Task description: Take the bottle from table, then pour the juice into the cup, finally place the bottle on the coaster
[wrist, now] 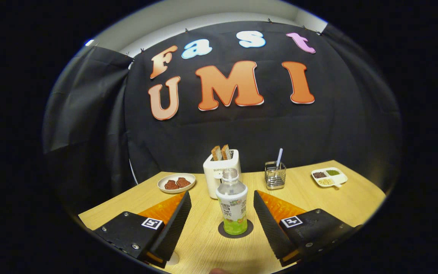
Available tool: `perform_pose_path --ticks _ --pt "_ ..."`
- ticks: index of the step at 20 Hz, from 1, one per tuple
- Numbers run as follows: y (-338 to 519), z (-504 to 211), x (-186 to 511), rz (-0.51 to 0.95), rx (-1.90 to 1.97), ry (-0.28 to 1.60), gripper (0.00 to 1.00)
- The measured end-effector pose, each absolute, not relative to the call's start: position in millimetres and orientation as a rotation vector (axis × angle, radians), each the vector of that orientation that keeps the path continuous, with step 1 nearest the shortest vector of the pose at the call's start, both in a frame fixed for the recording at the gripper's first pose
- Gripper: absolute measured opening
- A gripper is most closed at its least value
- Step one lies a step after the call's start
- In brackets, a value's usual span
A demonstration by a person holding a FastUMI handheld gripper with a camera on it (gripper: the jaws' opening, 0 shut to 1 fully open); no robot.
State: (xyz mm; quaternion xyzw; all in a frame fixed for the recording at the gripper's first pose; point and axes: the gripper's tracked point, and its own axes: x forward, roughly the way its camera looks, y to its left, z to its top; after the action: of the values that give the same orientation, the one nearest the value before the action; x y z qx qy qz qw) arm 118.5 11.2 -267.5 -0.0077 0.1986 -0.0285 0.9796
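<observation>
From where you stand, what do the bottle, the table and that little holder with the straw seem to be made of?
Bottle, between the open gripper fingers: clear plastic, probably, see-through above a printed label. Table: pale wood or wood-look laminate, with faint grain lines. Holder beyond: shiny metal, judging by its bright reflections, seemingly wire or mesh.

The desk (348, 201) is pale wood grain. The bottle (232, 203) is clear with a white label and green liquid low down, standing on a dark round coaster (222, 230). The gripper (222, 213) is black — orange behind ribbed pads, with black-and-white square markers.
</observation>
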Motion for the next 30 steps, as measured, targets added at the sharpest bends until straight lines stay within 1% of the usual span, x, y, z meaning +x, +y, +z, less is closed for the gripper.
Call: perform_pose_path --ticks 5,8,12,16,25,30 --pt "22 -177 84 -0.002 -0.097 0.285 0.97" --pt "27 -146 62 0.021 -0.094 0.277 0.97" --pt "16 -111 46 -0.001 -0.063 0.262 0.97" --pt "6 -86 41 -0.021 -0.085 0.223 0.97" --pt "16 -44 26 -0.012 -0.110 0.118 0.97" --pt "12 -39 16 -0.037 -0.091 0.095 0.97"
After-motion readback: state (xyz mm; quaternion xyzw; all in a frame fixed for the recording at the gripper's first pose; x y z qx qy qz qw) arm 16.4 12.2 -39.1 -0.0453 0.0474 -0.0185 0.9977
